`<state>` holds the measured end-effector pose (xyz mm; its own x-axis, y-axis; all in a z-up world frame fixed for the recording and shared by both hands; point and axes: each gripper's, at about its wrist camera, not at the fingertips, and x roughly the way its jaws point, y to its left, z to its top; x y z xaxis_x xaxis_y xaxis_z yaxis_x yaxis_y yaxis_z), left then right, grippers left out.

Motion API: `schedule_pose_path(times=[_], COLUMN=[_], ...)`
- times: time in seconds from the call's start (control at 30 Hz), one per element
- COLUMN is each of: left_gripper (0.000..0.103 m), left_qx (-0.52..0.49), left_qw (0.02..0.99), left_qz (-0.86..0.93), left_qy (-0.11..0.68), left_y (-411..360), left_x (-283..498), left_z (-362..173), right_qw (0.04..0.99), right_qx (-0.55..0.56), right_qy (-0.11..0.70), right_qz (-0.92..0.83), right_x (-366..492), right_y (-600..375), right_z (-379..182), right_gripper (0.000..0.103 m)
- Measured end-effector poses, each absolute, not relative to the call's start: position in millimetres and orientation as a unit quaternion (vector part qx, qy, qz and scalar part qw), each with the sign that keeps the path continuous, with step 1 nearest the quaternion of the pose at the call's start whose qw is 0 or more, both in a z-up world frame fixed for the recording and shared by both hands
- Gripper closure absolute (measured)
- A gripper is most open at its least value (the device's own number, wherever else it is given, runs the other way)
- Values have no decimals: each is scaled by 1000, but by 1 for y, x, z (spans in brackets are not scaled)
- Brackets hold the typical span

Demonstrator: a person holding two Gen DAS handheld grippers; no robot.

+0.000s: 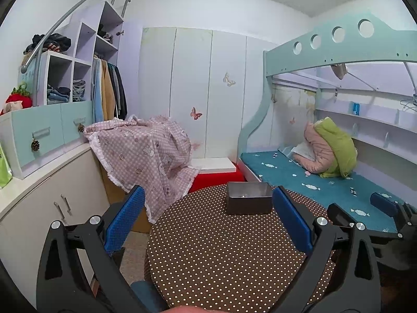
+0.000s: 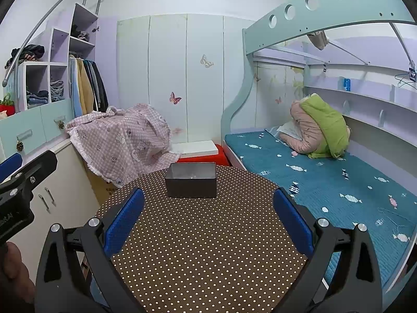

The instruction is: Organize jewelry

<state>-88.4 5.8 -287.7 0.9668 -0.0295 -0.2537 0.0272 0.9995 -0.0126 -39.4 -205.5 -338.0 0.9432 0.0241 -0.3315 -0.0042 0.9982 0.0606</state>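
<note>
A small open grey metal box point(image 1: 248, 198) stands at the far side of a round table with a brown dotted cloth point(image 1: 221, 255). Something pale lies inside it, too small to tell. The box also shows in the right wrist view point(image 2: 191, 180) on the same cloth point(image 2: 203, 234). My left gripper point(image 1: 208, 198) is open and empty, held above the table's near left part. My right gripper point(image 2: 208, 200) is open and empty above the near part, short of the box. The right gripper also shows at the right edge of the left wrist view point(image 1: 365, 208).
A bed with a blue patterned cover point(image 2: 325, 180) lies right of the table, with a pink and green jacket point(image 2: 318, 130) on it. A pink checked cloth point(image 1: 146, 151) drapes over something to the left. A white cabinet point(image 1: 52, 198) stands at the left. A red box point(image 1: 219, 177) sits behind the table.
</note>
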Motion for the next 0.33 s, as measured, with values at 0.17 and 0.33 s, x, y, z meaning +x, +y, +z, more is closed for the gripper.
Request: schedule_pose_path(times=[0.17,0.33], left_gripper=[5,5], left_qx=[-5,-5], left_qw=[991,990], left_qz=[-13,-12], left_qy=[134,137], left_y=[6,6], left_x=[-87,-86], left_z=[-290,-290], right_qw=[985,985], right_qx=[30,31], right_qy=[169,168], right_qz=[7,6], right_x=[-41,-41], right_y=[-205,-205], right_z=[-339,-340], right_gripper=[8,8])
